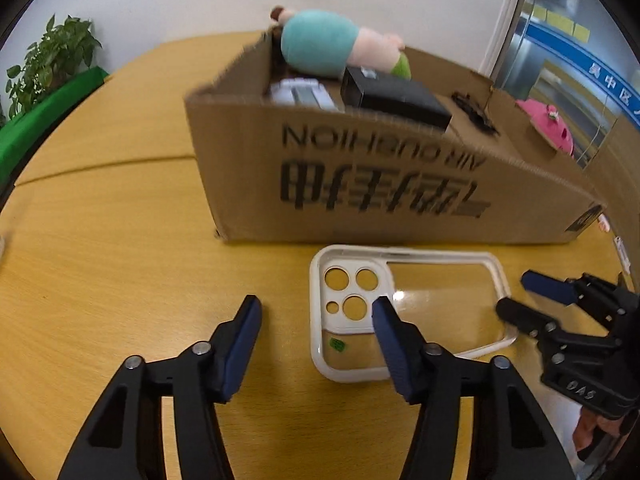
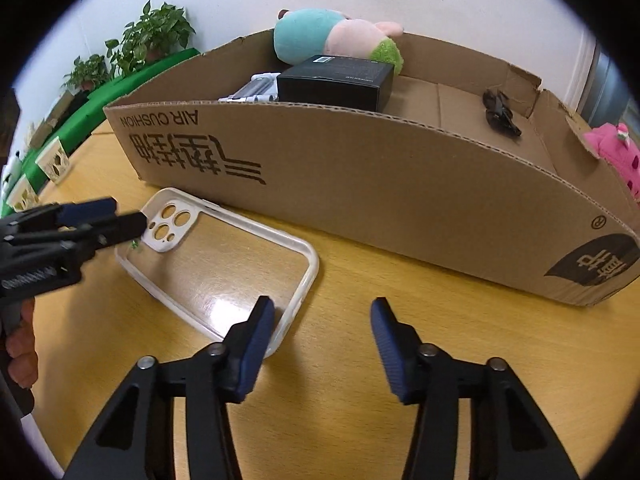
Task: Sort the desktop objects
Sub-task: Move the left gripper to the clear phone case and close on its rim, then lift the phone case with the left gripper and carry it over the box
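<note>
A clear phone case with a white rim [image 1: 440, 300] [image 2: 224, 264] lies flat on the wooden table in front of a long cardboard box [image 1: 380, 184] [image 2: 400, 184]. My left gripper [image 1: 316, 308] is open and empty, its jaws astride the case's camera end; it also shows in the right wrist view [image 2: 120, 214]. My right gripper [image 2: 322, 310] is open and empty, its left finger over the case's near end; it also shows in the left wrist view [image 1: 516, 296]. The box holds a plush toy [image 1: 332, 44] [image 2: 332, 34], a black box [image 1: 396, 98] [image 2: 336, 80], a white-grey item [image 1: 302, 94] and a black clip [image 2: 500, 114].
A pink plush [image 1: 548, 124] [image 2: 612, 152] sits at the box's right end. Potted plants [image 1: 48, 64] [image 2: 148, 36] and a green strip stand along the table's far left. Small cups [image 2: 54, 160] stand at the left edge.
</note>
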